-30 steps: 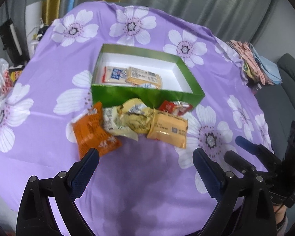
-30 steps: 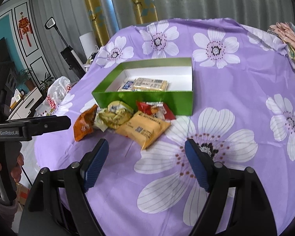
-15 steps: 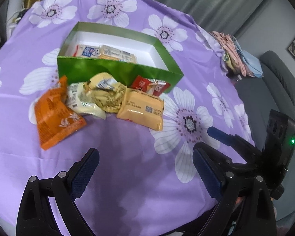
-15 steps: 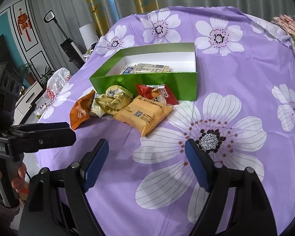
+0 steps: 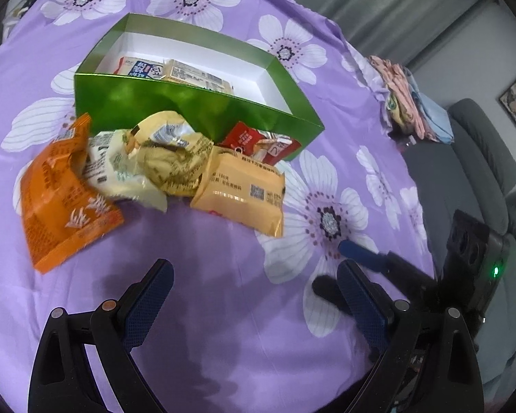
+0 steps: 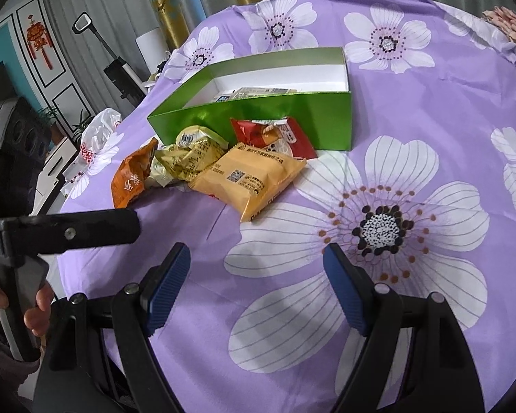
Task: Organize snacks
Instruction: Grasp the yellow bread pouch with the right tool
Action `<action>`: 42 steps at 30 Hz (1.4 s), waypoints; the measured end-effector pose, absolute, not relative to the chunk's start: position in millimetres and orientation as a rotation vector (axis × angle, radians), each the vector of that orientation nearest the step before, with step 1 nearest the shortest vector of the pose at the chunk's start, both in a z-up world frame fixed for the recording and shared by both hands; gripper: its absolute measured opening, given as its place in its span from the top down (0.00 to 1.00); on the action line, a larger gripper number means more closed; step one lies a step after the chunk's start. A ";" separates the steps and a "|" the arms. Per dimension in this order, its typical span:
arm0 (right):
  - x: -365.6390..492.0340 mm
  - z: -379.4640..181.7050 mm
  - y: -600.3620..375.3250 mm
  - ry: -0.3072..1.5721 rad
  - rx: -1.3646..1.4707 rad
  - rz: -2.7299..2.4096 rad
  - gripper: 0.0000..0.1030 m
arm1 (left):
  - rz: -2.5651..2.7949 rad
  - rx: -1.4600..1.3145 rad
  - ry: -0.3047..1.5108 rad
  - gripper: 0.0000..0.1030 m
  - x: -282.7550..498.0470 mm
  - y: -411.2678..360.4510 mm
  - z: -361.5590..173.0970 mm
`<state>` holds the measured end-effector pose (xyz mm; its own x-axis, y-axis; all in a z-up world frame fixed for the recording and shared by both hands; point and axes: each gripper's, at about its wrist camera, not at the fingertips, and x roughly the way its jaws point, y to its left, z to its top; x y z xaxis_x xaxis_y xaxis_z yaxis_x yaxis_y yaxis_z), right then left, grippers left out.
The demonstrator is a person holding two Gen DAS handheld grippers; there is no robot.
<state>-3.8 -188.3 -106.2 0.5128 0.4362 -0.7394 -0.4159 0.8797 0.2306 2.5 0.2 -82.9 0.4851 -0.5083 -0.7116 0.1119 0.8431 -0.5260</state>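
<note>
Only the right wrist view catches the person's hand (image 6: 34, 306) on the left gripper's handle. Green box (image 5: 189, 103) holds two packets at its left end. Five snacks are heaped against its near wall, the yellow packet (image 5: 244, 192) nearest. Left gripper (image 5: 254, 296) and right gripper (image 6: 256, 275) both gape wide, empty, short of the pile.

Both claws nearer the snack pile (image 5: 148, 168).
</note>
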 end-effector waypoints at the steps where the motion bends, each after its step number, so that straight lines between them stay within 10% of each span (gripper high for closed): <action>1: -2.3 -107.3 -187.7 0.900 0.024 0.515 0.22 | -0.393 -0.440 0.999 0.07 5.5 -1.0 -83.2; 42: 52.9 -125.7 -186.6 0.937 0.061 0.566 0.26 | -0.480 -0.349 1.112 0.07 98.7 -28.0 -98.0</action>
<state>52.9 -186.6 -125.7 0.4584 0.4852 -0.7446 -0.4331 0.8536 0.2895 98.7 -28.0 -98.0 0.3590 -0.5323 -0.7666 0.1929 0.8460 -0.4971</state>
